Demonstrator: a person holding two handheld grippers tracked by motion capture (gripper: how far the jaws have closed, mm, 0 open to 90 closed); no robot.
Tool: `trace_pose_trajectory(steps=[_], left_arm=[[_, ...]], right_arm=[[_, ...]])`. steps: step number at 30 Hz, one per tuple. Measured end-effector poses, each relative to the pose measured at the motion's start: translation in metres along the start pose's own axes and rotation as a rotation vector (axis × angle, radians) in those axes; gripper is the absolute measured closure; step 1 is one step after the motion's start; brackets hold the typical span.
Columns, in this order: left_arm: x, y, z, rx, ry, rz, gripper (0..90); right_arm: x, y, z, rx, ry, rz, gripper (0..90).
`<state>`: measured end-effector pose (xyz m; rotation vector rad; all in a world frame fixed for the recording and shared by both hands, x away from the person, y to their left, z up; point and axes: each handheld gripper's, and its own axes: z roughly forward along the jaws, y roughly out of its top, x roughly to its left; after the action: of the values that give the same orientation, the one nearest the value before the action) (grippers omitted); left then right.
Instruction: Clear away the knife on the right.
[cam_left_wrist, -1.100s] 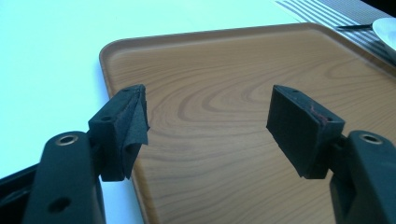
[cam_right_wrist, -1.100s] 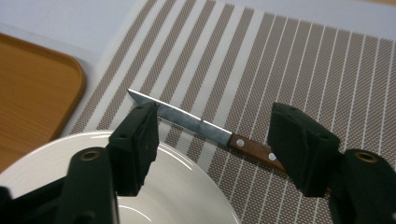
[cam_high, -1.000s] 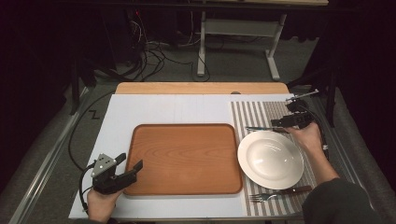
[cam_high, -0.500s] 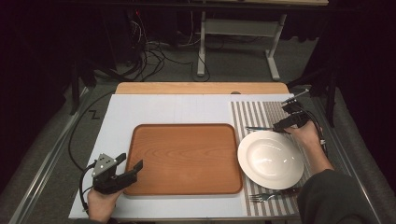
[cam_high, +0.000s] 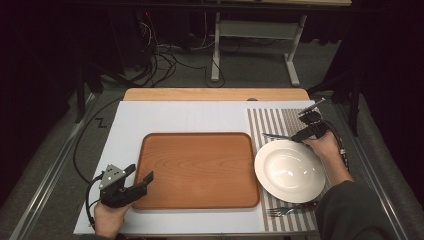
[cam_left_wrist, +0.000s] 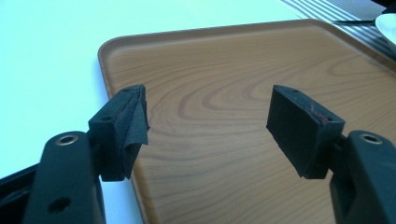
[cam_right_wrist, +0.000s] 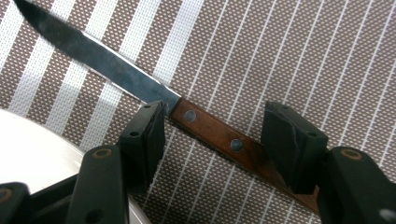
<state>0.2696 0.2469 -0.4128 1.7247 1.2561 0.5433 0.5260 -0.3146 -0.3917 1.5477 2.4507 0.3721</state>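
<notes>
With the right claw spread astride the wooden-handled knife, lying flat on the striped placemat near the surface's far right corner: risk of slippage if closed askew. Left claw spread, empty, over the tray.

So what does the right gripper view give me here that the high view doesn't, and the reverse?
Right gripper view: the knife's wooden, riveted handle lying across the gap between that gripper's open jaws, pads not pressing on it, and the placemat's woven brown and white stripes up close.

High view: the wooden tray, the fork near the table's front edge, and the left gripper, open at the tray's near left corner.

Both: knife, striped placemat, white plate and right gripper.
</notes>
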Motion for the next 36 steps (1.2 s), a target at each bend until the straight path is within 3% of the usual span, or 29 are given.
trace_pose_trajectory(steps=[12, 19, 21, 24, 34, 36], left_arm=[[0.0, 0.0, 0.0, 0.0, -0.002, 0.002, 30.1], [0.0, 0.0, -0.001, -0.002, -0.002, 0.003, 30.1], [0.0, 0.0, -0.001, -0.002, -0.002, 0.003, 30.1], [0.0, 0.0, -0.001, -0.002, -0.002, 0.003, 30.1], [0.0, 0.0, 0.0, -0.001, -0.001, 0.003, 30.1], [0.0, 0.0, 0.0, -0.002, -0.001, 0.003, 30.1]], right_arm=[[0.001, -0.005, 0.002, 0.002, 0.008, 0.006, 52.2], [0.001, -0.009, -0.001, 0.001, 0.013, -0.01, 65.8], [0.001, -0.011, -0.002, 0.007, 0.015, -0.011, 73.5], [0.001, -0.011, -0.002, 0.009, 0.013, -0.012, 77.0], [0.001, -0.009, -0.004, 0.027, 0.001, -0.011, 77.9], [-0.001, -0.011, -0.007, 0.006, -0.009, -0.001, 78.0]])
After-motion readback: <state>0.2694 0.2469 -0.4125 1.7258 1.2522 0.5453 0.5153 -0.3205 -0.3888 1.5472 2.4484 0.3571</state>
